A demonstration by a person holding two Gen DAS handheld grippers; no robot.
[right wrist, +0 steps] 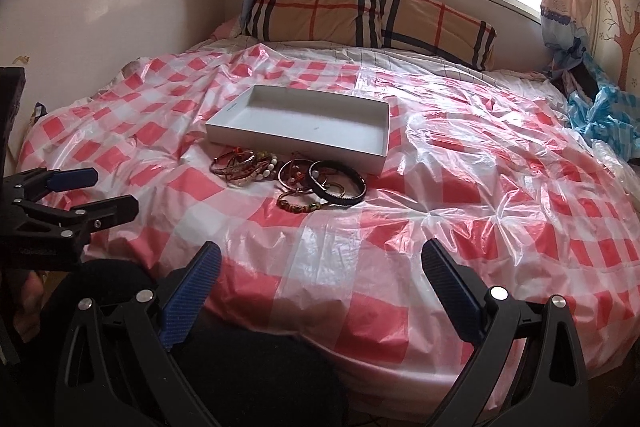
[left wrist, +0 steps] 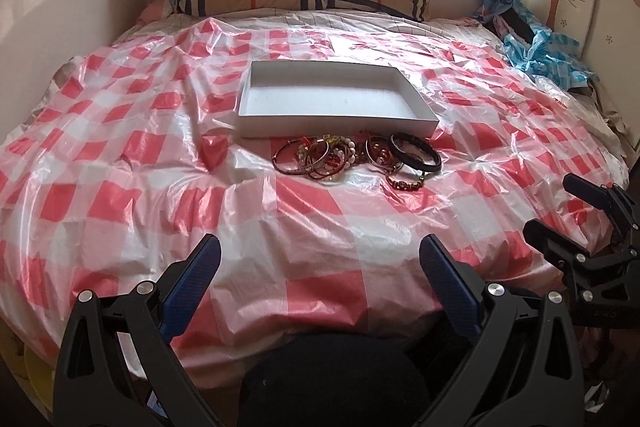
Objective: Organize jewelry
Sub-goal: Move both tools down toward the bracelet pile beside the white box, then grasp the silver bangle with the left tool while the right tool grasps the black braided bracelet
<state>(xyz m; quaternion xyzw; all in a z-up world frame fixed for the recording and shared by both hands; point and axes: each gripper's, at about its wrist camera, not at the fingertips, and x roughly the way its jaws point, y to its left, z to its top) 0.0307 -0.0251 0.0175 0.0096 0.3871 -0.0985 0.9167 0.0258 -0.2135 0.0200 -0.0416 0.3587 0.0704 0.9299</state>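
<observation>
Both cameras sit low at the near edge of the bed and look across it toward the window. The left wrist view looks from the left, the right wrist view from the right. Both see the white box (left wrist: 336, 99) (right wrist: 298, 123) and bracelets (left wrist: 356, 157) (right wrist: 288, 179), well ahead.

Bracelets heaped on the bed, white box open just behind them.

The shallow white box (left wrist: 338, 99) sits flat near the middle of the bed, lidless, its inside showing bare white. Right at its near wall lies the pile of bracelets (left wrist: 352, 157): thin gold and reddish bangles overlapping on the left, a strand of pale beads (right wrist: 269, 169) in the middle, a black braided band (left wrist: 416, 151) lying flat at the right end, and a small red-and-gold beaded bracelet (right wrist: 298, 206) nearest the foot edge of the bed.
</observation>
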